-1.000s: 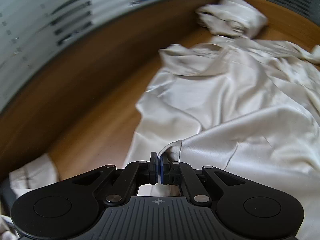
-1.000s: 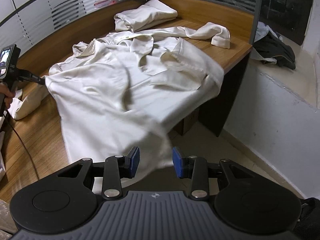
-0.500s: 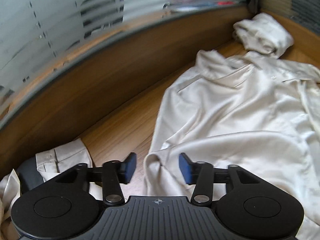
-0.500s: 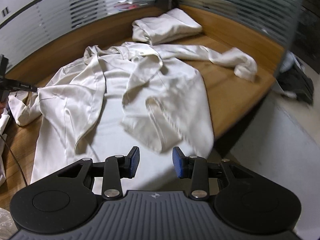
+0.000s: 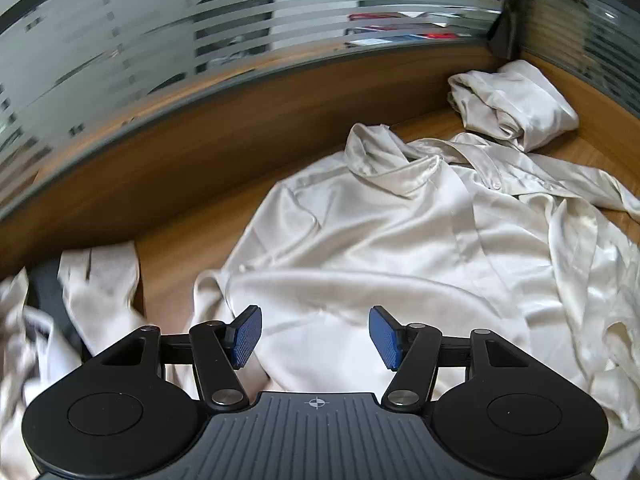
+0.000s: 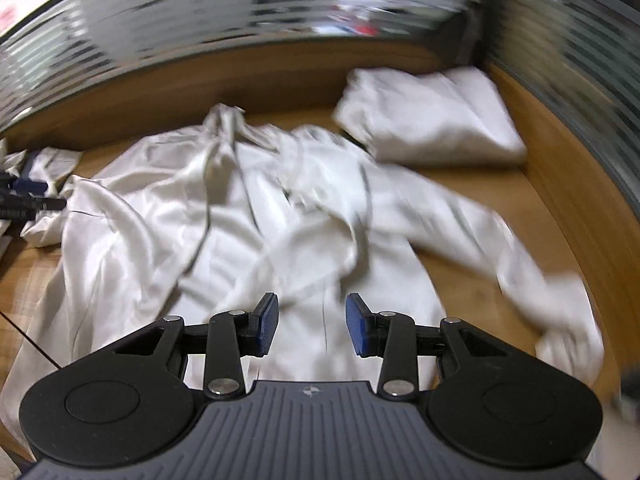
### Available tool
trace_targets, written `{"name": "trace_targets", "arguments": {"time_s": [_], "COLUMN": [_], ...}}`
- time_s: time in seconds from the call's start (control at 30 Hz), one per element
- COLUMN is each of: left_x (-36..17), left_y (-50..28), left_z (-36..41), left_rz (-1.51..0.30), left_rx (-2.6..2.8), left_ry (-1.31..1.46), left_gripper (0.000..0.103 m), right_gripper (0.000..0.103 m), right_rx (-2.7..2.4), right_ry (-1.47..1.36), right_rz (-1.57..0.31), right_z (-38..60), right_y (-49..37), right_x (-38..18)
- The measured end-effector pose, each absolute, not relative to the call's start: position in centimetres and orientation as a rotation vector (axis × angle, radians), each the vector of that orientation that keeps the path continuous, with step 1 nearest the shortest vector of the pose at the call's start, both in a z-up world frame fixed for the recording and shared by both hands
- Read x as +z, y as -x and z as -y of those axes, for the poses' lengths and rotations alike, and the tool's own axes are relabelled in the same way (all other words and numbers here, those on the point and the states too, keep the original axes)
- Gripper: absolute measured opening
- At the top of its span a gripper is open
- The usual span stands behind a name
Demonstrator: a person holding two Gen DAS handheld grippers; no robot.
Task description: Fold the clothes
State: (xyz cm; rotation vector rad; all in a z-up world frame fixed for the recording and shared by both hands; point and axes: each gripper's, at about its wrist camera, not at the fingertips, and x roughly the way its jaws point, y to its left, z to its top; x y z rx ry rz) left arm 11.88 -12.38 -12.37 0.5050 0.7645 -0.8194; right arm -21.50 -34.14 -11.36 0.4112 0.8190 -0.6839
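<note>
A cream satin shirt (image 5: 400, 248) lies spread and rumpled on the wooden desk (image 5: 176, 248), collar toward the back wall. My left gripper (image 5: 314, 334) hovers over the shirt's near left part; its jaws are opening and the blue pads grip nothing, the cloth lying below them. In the right wrist view the same shirt (image 6: 248, 216) fills the middle, one sleeve (image 6: 552, 280) stretching right. My right gripper (image 6: 312, 322) stands open above the shirt's lower front, nothing between its fingers. The left gripper (image 6: 28, 200) shows at the far left edge, by the shirt's side.
A folded cream garment (image 5: 516, 104) sits in the back right corner, also blurred in the right wrist view (image 6: 432, 120). More pale cloth (image 5: 100, 280) lies at the desk's left. A wooden back wall (image 5: 200, 152) with striped glass above rings the desk.
My left gripper let go of the shirt's edge, opened wide and drew back. My right gripper swung from beyond the desk's front edge to over the shirt, still open.
</note>
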Motion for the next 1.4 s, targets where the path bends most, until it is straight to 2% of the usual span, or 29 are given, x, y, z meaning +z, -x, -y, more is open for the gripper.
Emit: {"name": "trace_targets", "arguments": {"time_s": [0.33, 0.53, 0.83, 0.87, 0.9, 0.93, 1.07, 1.4], "left_x": [-13.1, -14.2, -15.6, -15.8, -16.0, -16.2, -16.4, -15.8], "left_y": [-5.2, 0.5, 10.4, 11.0, 11.6, 12.1, 13.7, 14.7], "left_z": [6.6, 3.4, 4.3, 4.4, 4.4, 4.2, 3.0, 1.8], "left_rz": [-0.867, -0.963, -1.027, -1.036, -1.047, -1.062, -1.081, -1.049], "left_rx": [-0.512, -0.272, -0.019, 0.018, 0.06, 0.103, 0.223, 0.333], "left_ry": [-0.422, -0.306, -0.139, -0.122, -0.103, -0.074, 0.028, 0.155], "left_gripper": [0.065, 0.065, 0.069, 0.069, 0.069, 0.069, 0.069, 0.069], "right_gripper": [0.047, 0.048, 0.047, 0.042, 0.02, 0.006, 0.006, 0.006], "right_rx": [-0.321, -0.222, -0.178, -0.167, -0.154, -0.145, -0.16, -0.297], "right_ry": [-0.334, -0.376, -0.517, -0.541, -0.564, -0.58, -0.561, -0.274], "right_rz": [-0.839, -0.863, -0.965, -0.975, -0.984, -0.986, -0.954, -0.927], "right_z": [44.4, 47.8, 50.6, 50.7, 50.8, 50.9, 51.0, 53.9], "right_y": [10.6, 3.3, -3.7, -4.0, -4.3, -4.5, -4.6, -6.0], "right_x": [-11.5, -14.1, -18.7, -19.1, -19.6, -19.8, -19.0, -16.9]}}
